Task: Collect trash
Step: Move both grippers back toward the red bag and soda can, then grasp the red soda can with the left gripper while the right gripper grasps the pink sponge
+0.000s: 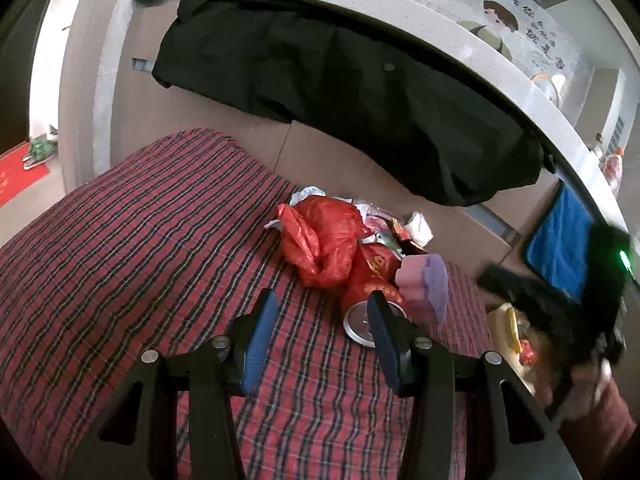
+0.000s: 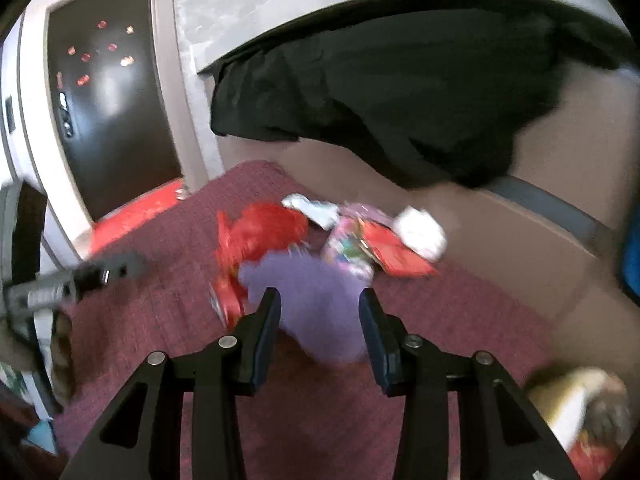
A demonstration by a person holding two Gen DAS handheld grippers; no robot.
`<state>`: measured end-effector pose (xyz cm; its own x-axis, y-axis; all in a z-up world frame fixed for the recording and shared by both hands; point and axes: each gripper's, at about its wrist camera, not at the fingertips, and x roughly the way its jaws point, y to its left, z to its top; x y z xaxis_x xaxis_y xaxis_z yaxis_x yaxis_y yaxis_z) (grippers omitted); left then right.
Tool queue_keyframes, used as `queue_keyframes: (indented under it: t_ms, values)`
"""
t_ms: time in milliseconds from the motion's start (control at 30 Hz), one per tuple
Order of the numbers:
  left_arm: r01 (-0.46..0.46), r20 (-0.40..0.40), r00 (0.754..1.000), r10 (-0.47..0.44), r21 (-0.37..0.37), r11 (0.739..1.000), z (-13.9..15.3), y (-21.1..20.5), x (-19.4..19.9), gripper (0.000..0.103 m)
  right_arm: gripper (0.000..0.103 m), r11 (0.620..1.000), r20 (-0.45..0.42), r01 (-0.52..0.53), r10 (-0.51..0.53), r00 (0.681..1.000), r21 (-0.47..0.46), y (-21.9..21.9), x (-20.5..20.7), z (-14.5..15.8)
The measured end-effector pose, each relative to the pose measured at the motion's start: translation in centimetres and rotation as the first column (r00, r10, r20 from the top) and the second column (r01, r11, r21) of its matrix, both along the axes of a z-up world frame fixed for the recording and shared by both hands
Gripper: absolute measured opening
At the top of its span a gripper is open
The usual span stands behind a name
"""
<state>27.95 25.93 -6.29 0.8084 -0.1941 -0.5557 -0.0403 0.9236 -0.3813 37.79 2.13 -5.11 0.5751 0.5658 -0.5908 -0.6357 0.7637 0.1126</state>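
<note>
Plaid bedcover (image 1: 140, 240) lies bare left of trash pile (image 1: 340, 240)

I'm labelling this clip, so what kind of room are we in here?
Probably a lived-in room at home. A plaid cloth covers a flat surface heaped with trash, a black coat hangs over a ledge, and a dark door stands behind.

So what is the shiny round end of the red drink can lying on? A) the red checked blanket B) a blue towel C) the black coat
A: the red drink can lies on its side on the red checked blanket, beside the crumpled red plastic bag.
</note>
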Motion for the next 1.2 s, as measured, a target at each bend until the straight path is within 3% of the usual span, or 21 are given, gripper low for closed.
queue_keyframes:
  t_ms: [100,200,333,400,633,767,933,1100,1200]
  values:
    - [0.02,-0.001,1.0,-0.02,-0.004,1.0,-0.2,0.7,-0.1,0.048,0.039,0.997,-0.059,-0.022,0.027,0.998,0.077,1.3,3.6,0.3]
    - [0.033,-0.005,0.999,-0.033,-0.02,0.999,-0.5,1.4,0.0,0.048,0.039,0.995,-0.143,-0.039,0.052,0.988,0.093,3.2,6.9,-0.5]
    - [0.026,-0.009,1.0,-0.027,-0.041,0.999,-0.7,2.3,0.2,0.048,0.04,0.998,-0.213,-0.05,0.057,0.975,0.036,4.1,7.5,-2.4]
    - [0.023,-0.009,1.0,-0.023,-0.047,0.999,-0.8,2.6,0.1,0.048,0.042,0.994,-0.24,-0.067,0.087,0.967,0.088,2.9,6.2,-2.7]
    - [0.033,-0.019,0.999,-0.034,-0.079,0.996,-1.3,1.7,0.2,0.048,0.046,0.998,-0.12,-0.063,0.064,0.991,0.005,-0.6,-1.0,-1.8]
    - [0.093,-0.027,0.995,-0.095,-0.071,0.993,-1.2,-0.4,1.1,0.048,0.045,0.996,-0.115,-0.084,0.079,0.99,-0.039,-0.7,-2.7,-2.0]
    - [0.193,-0.05,0.979,-0.199,-0.102,0.976,-0.7,-2.6,4.0,0.048,0.045,0.998,-0.061,-0.037,0.033,0.998,-0.05,-1.9,-4.4,-1.4]
    - [0.149,-0.146,0.975,-0.166,-0.12,0.982,-1.4,-3.6,8.1,0.05,0.045,0.999,-0.03,0.037,-0.038,0.999,-0.023,-4.4,-5.8,-1.0]
    - [0.079,-0.206,0.973,-0.1,-0.106,0.991,-2.5,-4.0,9.7,0.05,0.045,0.995,-0.035,0.097,-0.097,0.995,-0.013,-6.6,-6.4,-1.4]
